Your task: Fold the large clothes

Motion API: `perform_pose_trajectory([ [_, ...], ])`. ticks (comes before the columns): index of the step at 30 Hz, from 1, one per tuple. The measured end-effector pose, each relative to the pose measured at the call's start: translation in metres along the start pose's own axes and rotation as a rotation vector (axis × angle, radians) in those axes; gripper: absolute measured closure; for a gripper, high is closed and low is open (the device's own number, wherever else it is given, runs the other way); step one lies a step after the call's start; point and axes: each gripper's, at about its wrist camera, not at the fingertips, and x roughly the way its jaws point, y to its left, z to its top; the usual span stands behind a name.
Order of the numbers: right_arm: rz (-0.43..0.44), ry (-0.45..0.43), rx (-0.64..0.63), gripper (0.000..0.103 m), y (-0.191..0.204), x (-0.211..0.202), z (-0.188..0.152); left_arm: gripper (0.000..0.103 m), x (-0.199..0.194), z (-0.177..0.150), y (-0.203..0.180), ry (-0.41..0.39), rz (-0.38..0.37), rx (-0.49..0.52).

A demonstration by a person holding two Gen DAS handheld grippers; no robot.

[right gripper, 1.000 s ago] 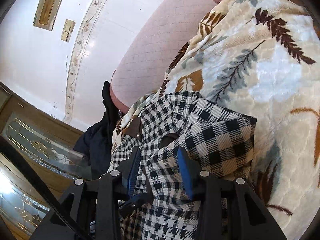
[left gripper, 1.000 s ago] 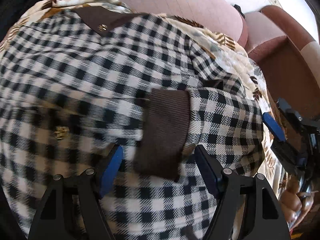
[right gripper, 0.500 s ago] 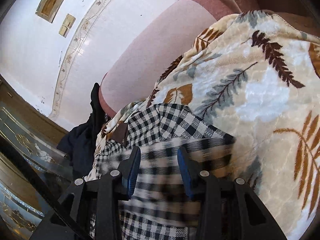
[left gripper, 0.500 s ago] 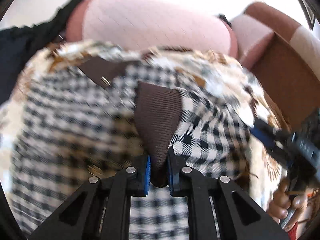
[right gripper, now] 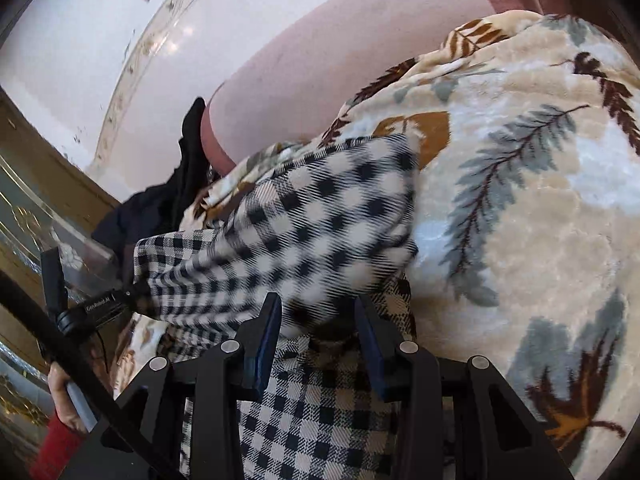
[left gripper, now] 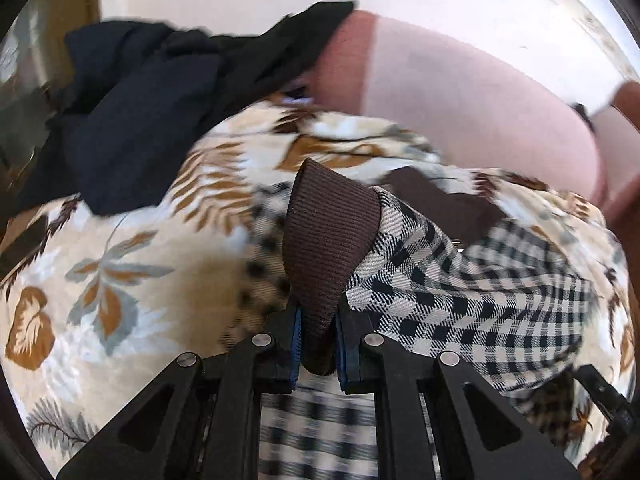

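The checked jacket (left gripper: pixel 460 304) lies bunched on the leaf-patterned blanket (left gripper: pixel 120 280) over the pink sofa (left gripper: pixel 460 100). Your left gripper (left gripper: pixel 318 340) pinches its brown ribbed cuff (left gripper: pixel 328 240), lifting the sleeve upright. Your right gripper (right gripper: pixel 318 332) points along the blanket, jaws parted around a checked fold; whether they grip it is unclear. Dark clothes (left gripper: pixel 140 112) drape the sofa arm.

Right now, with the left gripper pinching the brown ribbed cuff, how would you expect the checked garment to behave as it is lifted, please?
Probably floppy: the checked garment drapes in folds from the brown cuff. The left gripper should hold, since ribbed knit looks grippy. The rest will likely trail over the leaf-print blanket.
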Motion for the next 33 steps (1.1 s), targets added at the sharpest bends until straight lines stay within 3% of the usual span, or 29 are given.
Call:
perform_pose_trajectory([
  [6,-0.056,-0.035,-0.033,0.060,0.004,-0.003,0.000,0.087,0.035,-0.017,0.023,0.076,0.016,-0.021],
  [9,-0.093,-0.046,-0.046,0.060,0.005,-0.003,0.002,0.076,0.043,-0.020,0.026,0.085,0.044,-0.035],
  [12,-0.120,-0.043,-0.049,0.060,0.002,-0.002,0.002,0.068,0.042,-0.015,0.040,0.086,0.021,-0.094],
  [15,-0.142,-0.045,-0.054,0.060,0.000,-0.001,0.002,0.065,0.031,-0.011,0.051,0.073,-0.012,-0.135],
  [19,-0.159,-0.070,-0.064,0.060,0.003,-0.007,0.002,0.062,0.002,-0.006,0.060,-0.005,-0.010,-0.154],
  [23,-0.173,-0.112,-0.138,0.060,0.024,-0.018,0.004,0.058,-0.001,0.002,0.054,-0.025,-0.025,-0.126],
  [27,-0.203,-0.094,-0.223,0.060,0.044,-0.003,0.015,0.058,0.018,0.006,0.034,-0.002,-0.005,-0.048],
  [33,-0.301,0.059,-0.319,0.061,0.050,0.077,0.045,0.057,0.076,0.008,0.018,0.071,0.090,0.057],
])
